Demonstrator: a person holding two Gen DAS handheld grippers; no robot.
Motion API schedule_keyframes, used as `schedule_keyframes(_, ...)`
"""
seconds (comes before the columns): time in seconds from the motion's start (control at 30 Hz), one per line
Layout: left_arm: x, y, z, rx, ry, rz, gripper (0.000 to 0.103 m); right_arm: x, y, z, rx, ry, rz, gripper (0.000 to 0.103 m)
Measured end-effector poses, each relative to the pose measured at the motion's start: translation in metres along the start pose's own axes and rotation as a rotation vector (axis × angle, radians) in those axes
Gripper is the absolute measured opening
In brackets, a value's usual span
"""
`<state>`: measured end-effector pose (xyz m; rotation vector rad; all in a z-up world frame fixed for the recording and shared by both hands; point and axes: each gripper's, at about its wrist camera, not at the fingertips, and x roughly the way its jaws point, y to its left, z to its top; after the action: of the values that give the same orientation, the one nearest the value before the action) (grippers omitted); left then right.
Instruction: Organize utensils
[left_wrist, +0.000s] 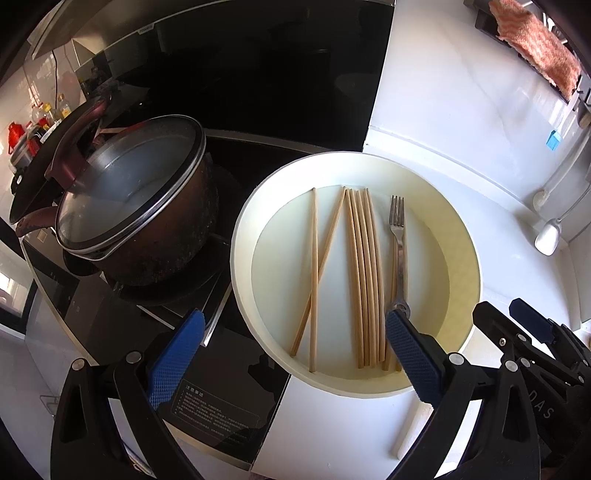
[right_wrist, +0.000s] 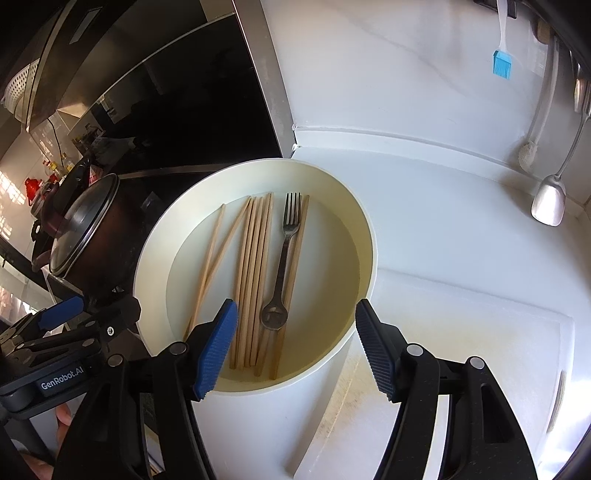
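Two hand-held tools hovered over a cream bowl (left_wrist: 236, 236) on a white bench (right_wrist: 461, 221), beside a lidded pot (left_wrist: 136, 206) on a black cooktop (left_wrist: 207, 384). The bowl held the utensils: a steel fork (right_wrist: 282, 258) and a set of wooden chopsticks (left_wrist: 364, 277). All of them lay flat on the bowl's floor with their long axes running away from both cameras, the fork's tines at the far end and its looped handle at the near end. Most chopsticks lay side by side in a tidy bundle; two more (left_wrist: 314, 273) crossed in a narrow V on the pot side, and in the right wrist view one stick (right_wrist: 295, 266) lay under or just beside the fork.

The left tool (left_wrist: 291, 354) stood wide and empty, one finger over the cooktop, the other over the near rim close to the fork's handle. The right tool (right_wrist: 297, 347) also stood wide and empty, its gap framing the near ends of the bundle and the fork's handle.

By that framing, the right tool seemed better placed for the fork, whose handle lay straight ahead, almost in line with its fingers. Whether the utensils had been gathered into the bowl or awaited sorting out of it, the scene did not settle.
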<state>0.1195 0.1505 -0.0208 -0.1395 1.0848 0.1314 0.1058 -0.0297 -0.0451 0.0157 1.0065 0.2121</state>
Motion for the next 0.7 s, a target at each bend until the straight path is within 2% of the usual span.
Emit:
schedule_keyframes(0.37,-0.003,-0.004,-0.010,-0.010,0.020,0.015,0.097,-0.003,-0.002,-0.004,-0.005,0.006,0.014,0.066)
schedule_keyframes(0.7,-0.015,-0.003,-0.019,-0.029,0.008,0.046,0.097,-0.009,-0.003,-0.005,-0.018,0.005,0.037,0.066)
